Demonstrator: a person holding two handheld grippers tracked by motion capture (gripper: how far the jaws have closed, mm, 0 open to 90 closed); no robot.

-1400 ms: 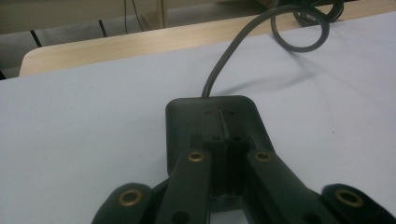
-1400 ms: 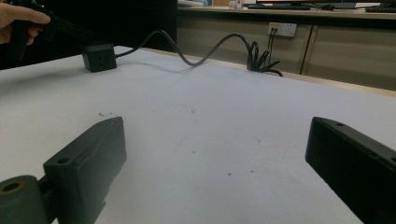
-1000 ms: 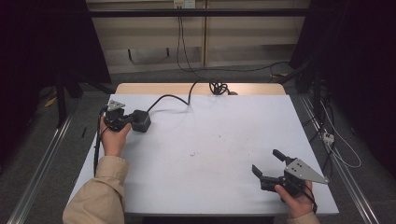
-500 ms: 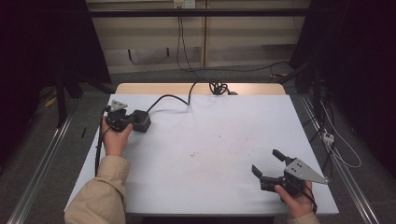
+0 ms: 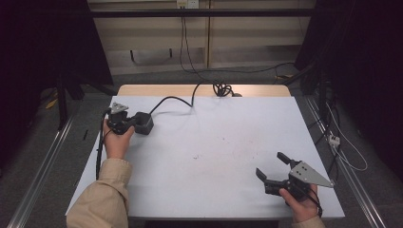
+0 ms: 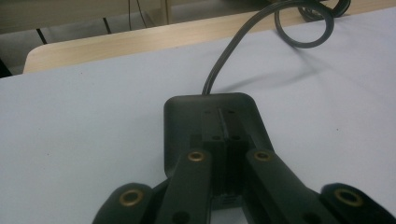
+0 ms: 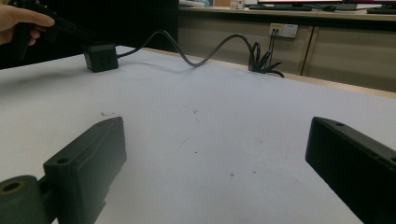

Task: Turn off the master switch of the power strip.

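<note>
A black power cube [image 5: 144, 124] with a thick black cable [image 5: 175, 99] sits at the table's far left. My left gripper [image 5: 134, 122] is shut, its two jaws pressed together and lying over the cube's top [image 6: 210, 112]; nothing shows between the pads [image 6: 218, 154]. The cable [image 6: 243, 51] runs off toward the far edge. Near the front right corner my right gripper [image 5: 270, 164] is held open just above the table, with only bare tabletop between its jaws [image 7: 217, 128]. From there the cube [image 7: 100, 57] is seen far off at the upper left.
The white table [image 5: 214, 142] has a few small dark specks mid-surface. The cable ends in a coil [image 5: 222, 89] at the wooden back edge. Metal rails [image 5: 43, 156] run along both sides, and loose wires [image 5: 342, 142] lie on the floor at the right.
</note>
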